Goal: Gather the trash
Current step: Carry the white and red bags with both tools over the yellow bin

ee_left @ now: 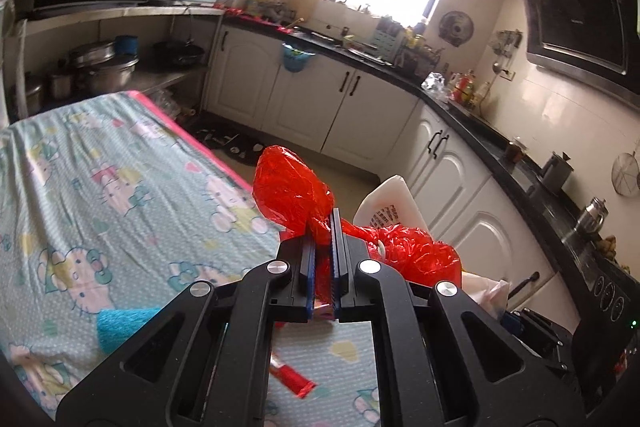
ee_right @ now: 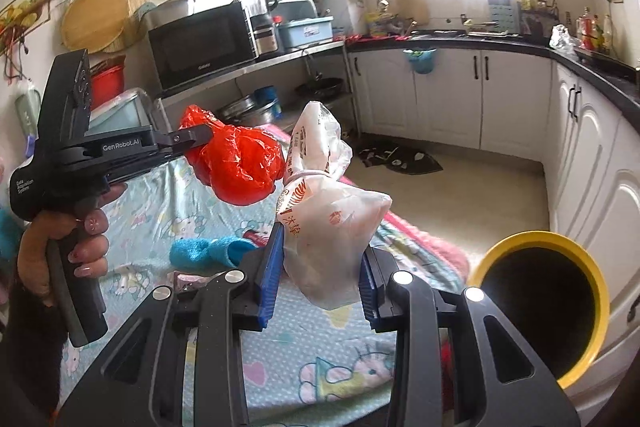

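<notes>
My left gripper (ee_left: pixel 324 223) is shut on a crumpled red plastic bag (ee_left: pixel 288 187), which bulges above and to the right of the fingers. In the right wrist view the left gripper (ee_right: pixel 204 135), held by a hand (ee_right: pixel 80 239), carries the red bag (ee_right: pixel 240 163) in the air over the table. My right gripper (ee_right: pixel 322 259) is shut on a white printed plastic bag (ee_right: pixel 328 219) tied with a band; it stands upright between the blue pads (ee_right: pixel 274 259). The white bag (ee_left: pixel 392 203) shows beside the red one. A yellow-rimmed bin (ee_right: pixel 532 237) gapes low at the right.
A table with a cartoon-cat cloth (ee_left: pixel 100 167) lies below both grippers. On it are a blue fuzzy sock (ee_right: pixel 208 251) and a red wrapper (ee_left: pixel 290 379). White cabinets (ee_right: pixel 448 95) with a black counter run along the far wall and the right side. A dark mat (ee_right: pixel 400 157) lies on the floor.
</notes>
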Motion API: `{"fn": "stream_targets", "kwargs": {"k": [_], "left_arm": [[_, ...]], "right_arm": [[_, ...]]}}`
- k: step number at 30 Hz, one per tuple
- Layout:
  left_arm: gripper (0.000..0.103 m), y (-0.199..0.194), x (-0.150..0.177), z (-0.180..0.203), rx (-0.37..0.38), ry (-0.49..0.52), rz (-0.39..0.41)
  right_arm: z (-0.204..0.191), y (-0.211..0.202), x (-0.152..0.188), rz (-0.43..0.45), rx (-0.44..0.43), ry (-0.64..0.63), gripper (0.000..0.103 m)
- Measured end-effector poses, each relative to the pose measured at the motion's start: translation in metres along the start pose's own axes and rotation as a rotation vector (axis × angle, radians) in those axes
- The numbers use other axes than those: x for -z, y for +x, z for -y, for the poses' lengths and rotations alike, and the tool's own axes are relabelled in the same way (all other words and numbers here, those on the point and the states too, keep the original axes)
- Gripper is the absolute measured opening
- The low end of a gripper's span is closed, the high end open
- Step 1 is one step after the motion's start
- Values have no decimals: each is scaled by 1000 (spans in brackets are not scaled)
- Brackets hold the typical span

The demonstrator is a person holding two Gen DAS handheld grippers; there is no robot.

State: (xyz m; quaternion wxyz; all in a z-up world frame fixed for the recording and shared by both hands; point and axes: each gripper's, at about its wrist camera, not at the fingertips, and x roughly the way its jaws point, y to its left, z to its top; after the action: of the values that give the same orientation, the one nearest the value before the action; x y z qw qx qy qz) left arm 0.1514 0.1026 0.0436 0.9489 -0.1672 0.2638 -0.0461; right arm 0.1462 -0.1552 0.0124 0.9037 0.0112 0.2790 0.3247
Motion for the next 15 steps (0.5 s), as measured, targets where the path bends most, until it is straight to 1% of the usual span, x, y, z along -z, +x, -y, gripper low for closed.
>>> {"fn": "stream_targets", "kwargs": {"k": [8,15], "left_arm": [[2,4,-4,37,38,57,9],[2,15,-6,69,72,112,13]], "right_arm": [[18,-19,-1,27,49,29,32],[38,-34,0,61,100,72,32]]}}
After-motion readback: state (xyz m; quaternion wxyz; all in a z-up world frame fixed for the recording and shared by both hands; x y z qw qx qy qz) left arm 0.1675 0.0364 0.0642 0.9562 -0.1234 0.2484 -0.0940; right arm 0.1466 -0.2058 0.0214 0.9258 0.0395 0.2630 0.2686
